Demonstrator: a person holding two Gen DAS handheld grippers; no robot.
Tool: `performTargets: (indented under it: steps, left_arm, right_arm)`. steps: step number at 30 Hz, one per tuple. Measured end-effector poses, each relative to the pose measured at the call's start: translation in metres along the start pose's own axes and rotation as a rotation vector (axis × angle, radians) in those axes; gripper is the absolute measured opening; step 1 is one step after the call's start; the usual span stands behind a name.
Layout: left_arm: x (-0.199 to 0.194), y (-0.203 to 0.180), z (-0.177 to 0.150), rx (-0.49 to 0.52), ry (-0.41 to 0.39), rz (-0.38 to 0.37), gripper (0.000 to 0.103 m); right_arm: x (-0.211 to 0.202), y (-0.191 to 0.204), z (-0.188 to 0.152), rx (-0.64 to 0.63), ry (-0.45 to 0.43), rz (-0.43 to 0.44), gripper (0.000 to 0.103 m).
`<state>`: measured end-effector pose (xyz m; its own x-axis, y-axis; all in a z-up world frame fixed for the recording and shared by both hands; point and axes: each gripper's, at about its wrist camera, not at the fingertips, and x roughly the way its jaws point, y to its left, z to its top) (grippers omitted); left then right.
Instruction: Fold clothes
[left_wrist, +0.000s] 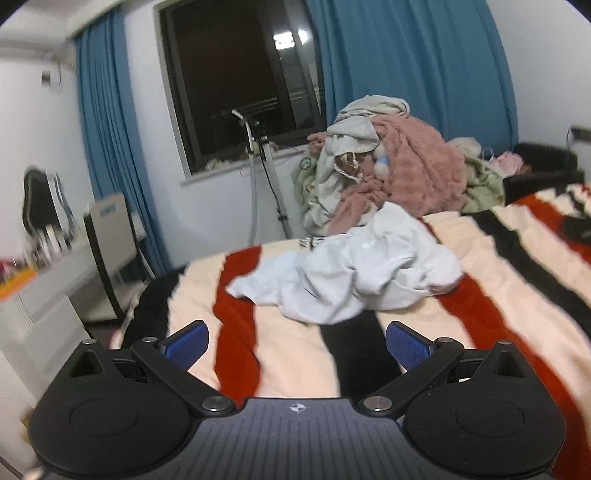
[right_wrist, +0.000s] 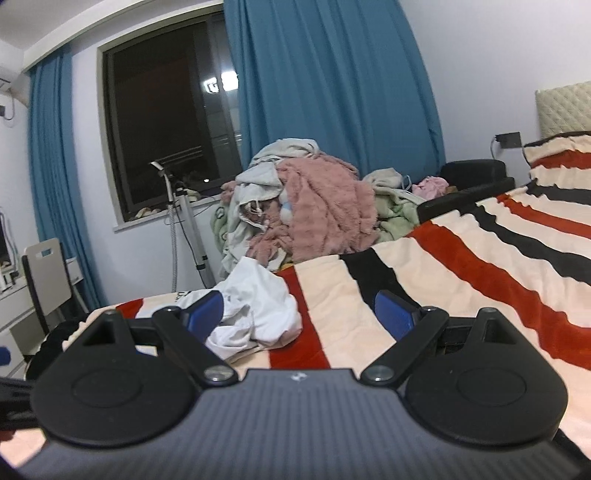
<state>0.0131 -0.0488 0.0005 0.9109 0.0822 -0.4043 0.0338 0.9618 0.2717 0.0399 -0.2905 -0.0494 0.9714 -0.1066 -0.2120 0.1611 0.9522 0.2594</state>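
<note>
Left gripper (left_wrist: 297, 345), right gripper (right_wrist: 299, 319): jaws wide apart, empty (above striped blanket (left_wrist: 491, 258)); crumpled white garment (left_wrist: 354, 280) ahead.

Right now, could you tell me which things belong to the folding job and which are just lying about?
For the job:
white garment
striped blanket, the work surface
left gripper, open
right gripper, open

Lying about:
clothes pile
chair
blue curtains

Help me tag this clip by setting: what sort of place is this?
Most likely a home bedroom. A bed under a striped blanket fills the foreground, with a quilted headboard at its far end. Blue curtains frame a dark window, and a heap of clothes waits beside the bed.
</note>
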Motion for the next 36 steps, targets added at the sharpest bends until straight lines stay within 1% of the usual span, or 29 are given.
performTargets:
  steps: [2, 4, 5, 8, 10, 11, 12, 13, 15, 17, 18, 20, 21, 22, 24, 27, 29, 32, 35, 36]
  left_arm:
    - [0.023, -0.001, -0.002, 0.006, 0.029, -0.022, 0.102]
    - [0.053, -0.003, -0.005, 0.017, 0.085, -0.057, 0.095]
    - [0.068, -0.004, -0.007, 0.025, 0.104, -0.068, 0.093]
    - [0.108, -0.004, -0.01, -0.004, 0.116, -0.106, 0.093]
    - [0.133, -0.005, -0.007, -0.04, 0.112, -0.14, 0.09]
    - [0.146, -0.006, -0.005, -0.049, 0.101, -0.161, 0.089]
    - [0.158, -0.009, -0.003, -0.053, 0.086, -0.186, 0.084]
    - [0.169, -0.013, -0.001, -0.049, 0.072, -0.217, 0.081]
    - [0.19, -0.027, 0.001, 0.001, 0.035, -0.251, 0.079]
    - [0.211, -0.042, 0.002, 0.059, -0.004, -0.275, 0.074]
    - [0.22, -0.047, 0.004, 0.067, -0.022, -0.278, 0.069]
    - [0.236, -0.046, 0.008, 0.016, -0.054, -0.265, 0.061]
    - [0.243, -0.041, 0.011, -0.023, -0.069, -0.254, 0.05]
    - [0.249, -0.036, 0.014, -0.067, -0.084, -0.241, 0.037]
    - [0.254, -0.024, 0.022, -0.12, -0.128, -0.242, 0.017]
    - [0.238, -0.001, 0.032, -0.179, -0.19, -0.266, 0.007]
    - [0.215, 0.014, 0.036, -0.198, -0.233, -0.286, 0.006]
    - [0.177, 0.033, 0.038, -0.222, -0.267, -0.309, 0.005]
    - [0.147, 0.046, 0.037, -0.274, -0.249, -0.345, 0.005]
    - [0.135, 0.051, 0.034, -0.277, -0.249, -0.346, 0.005]
  right_arm:
    - [0.0, -0.007, 0.0, 0.02, 0.024, -0.005, 0.09]
    - [0.006, -0.013, -0.003, 0.059, 0.076, -0.016, 0.09]
    - [0.011, -0.016, -0.005, 0.083, 0.109, -0.022, 0.09]
    - [0.029, -0.026, -0.016, 0.173, 0.199, -0.023, 0.09]
    - [0.041, -0.029, -0.024, 0.218, 0.241, -0.019, 0.09]
    - [0.046, -0.028, -0.027, 0.219, 0.247, -0.022, 0.09]
    - [0.051, -0.026, -0.03, 0.218, 0.253, -0.025, 0.09]
    - [0.056, -0.024, -0.032, 0.207, 0.253, -0.026, 0.09]
    - [0.069, -0.017, -0.036, 0.181, 0.245, -0.022, 0.09]
    - [0.08, -0.015, -0.043, 0.156, 0.233, -0.003, 0.09]
    - [0.085, -0.015, -0.047, 0.145, 0.227, 0.005, 0.09]
    - [0.098, -0.013, -0.056, 0.121, 0.24, 0.011, 0.09]
    - [0.105, -0.012, -0.061, 0.112, 0.245, 0.015, 0.09]
    - [0.112, -0.011, -0.063, 0.106, 0.237, 0.014, 0.09]
    - [0.123, -0.007, -0.067, 0.09, 0.21, 0.014, 0.09]
    - [0.135, 0.001, -0.072, 0.067, 0.168, 0.024, 0.09]
    - [0.141, 0.008, -0.072, 0.058, 0.15, 0.03, 0.09]
    - [0.138, 0.019, -0.069, 0.024, 0.117, 0.052, 0.09]
    - [0.123, 0.029, -0.068, -0.027, 0.073, 0.082, 0.09]
    - [0.117, 0.032, -0.068, -0.043, 0.059, 0.093, 0.09]
